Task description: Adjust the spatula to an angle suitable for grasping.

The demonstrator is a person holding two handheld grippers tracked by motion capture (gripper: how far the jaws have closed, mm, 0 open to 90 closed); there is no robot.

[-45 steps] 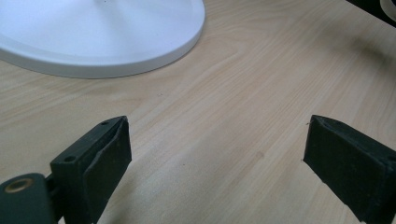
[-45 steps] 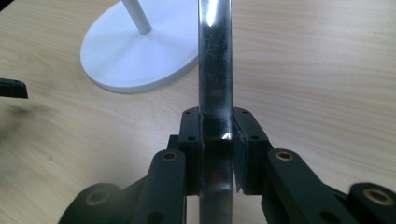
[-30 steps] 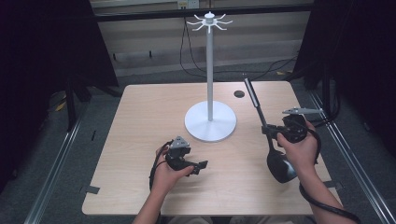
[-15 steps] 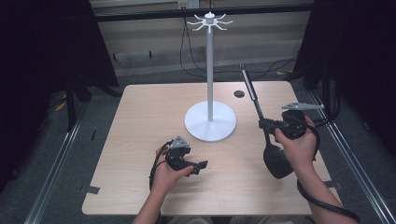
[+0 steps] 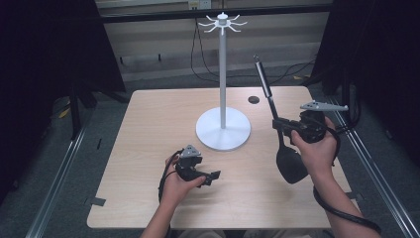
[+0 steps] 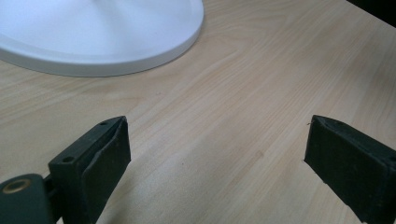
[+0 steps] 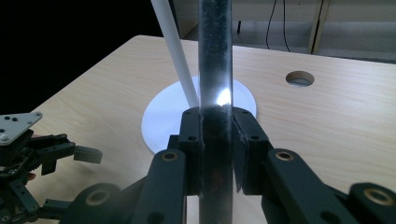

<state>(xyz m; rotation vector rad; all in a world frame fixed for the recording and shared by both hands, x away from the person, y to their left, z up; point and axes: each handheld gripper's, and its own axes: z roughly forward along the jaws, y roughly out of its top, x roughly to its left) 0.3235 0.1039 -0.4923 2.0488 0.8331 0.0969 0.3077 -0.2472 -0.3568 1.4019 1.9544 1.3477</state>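
since the earlier frame the right gripper (image 5: 281, 125), clamped on the ladle (image 5: 289, 161), lifts it upright near the counter's (image 5: 148, 129) right edge; it could swing into the stand (image 5: 222, 89). left gripper (image 5: 210, 176) rests wide open, empty.

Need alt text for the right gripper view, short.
The right gripper is clamped on the dark handle of a ladle, upright between its jaws. Behind stands a white hook stand on the wooden table; the left gripper is lower left.
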